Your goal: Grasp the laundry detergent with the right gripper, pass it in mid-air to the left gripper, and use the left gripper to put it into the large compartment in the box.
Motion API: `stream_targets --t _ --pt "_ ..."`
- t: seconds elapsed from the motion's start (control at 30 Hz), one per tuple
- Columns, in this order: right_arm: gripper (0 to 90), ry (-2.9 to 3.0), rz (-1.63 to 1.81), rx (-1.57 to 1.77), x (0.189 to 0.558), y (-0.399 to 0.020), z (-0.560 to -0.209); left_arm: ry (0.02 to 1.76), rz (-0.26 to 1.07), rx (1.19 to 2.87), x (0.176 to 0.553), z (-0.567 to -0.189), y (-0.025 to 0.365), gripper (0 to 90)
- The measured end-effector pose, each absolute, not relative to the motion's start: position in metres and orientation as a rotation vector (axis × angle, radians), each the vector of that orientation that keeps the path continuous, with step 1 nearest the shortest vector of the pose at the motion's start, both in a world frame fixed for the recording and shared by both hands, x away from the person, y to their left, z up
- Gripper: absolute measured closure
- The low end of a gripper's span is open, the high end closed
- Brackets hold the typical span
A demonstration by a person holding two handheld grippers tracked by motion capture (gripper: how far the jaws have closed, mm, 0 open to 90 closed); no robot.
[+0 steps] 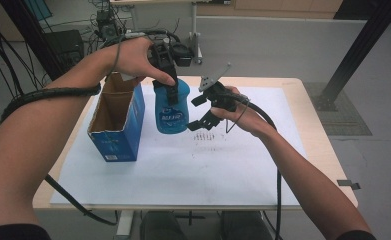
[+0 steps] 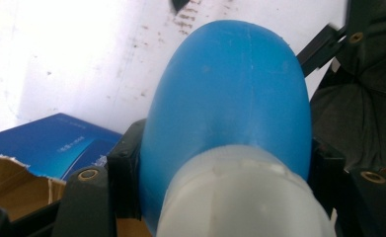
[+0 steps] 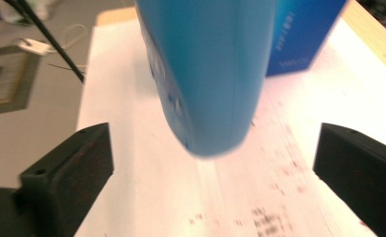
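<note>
— Between the left claw's pads, what is there?
— A blue bottle, clamped near its white cap; that claw comes down from above and the bottle hangs upright from it, over the white sheet on the table.
— And the right claw?
— Its jaws stand wide apart with nothing pressed between them. It sits just beside the bottle, on the bottle's right in the high view, level with the lower half. In the right gripper view the bottle's rounded bottom hangs between and beyond the two black jaws, clear of both.
— What lies farther out?
— An open blue carton stands on the sheet just left of the bottle, its top flaps open. Dark specks mark the sheet under the right claw.
</note>
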State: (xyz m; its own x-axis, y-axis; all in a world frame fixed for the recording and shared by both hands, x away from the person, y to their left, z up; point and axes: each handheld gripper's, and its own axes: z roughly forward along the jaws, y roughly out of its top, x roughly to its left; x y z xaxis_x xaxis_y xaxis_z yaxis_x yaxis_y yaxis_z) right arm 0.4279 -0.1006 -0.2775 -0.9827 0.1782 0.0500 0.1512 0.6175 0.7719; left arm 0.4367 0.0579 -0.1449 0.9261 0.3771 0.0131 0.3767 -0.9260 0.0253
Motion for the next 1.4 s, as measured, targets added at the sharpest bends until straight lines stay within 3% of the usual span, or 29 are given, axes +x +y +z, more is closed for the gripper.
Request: stream_targets --t 0.8,1.4 --pt "0.4 2.815 0.794 0.555 0.408 -0.188 -0.272 1.049 0.153 2.919 0.439 -0.088 0.089 36.1" --pt "0.4 2.802 0.77 0.622 0.402 -0.23 -0.27 1.733 0.223 2.478 0.458 -0.034 0.161 36.1"
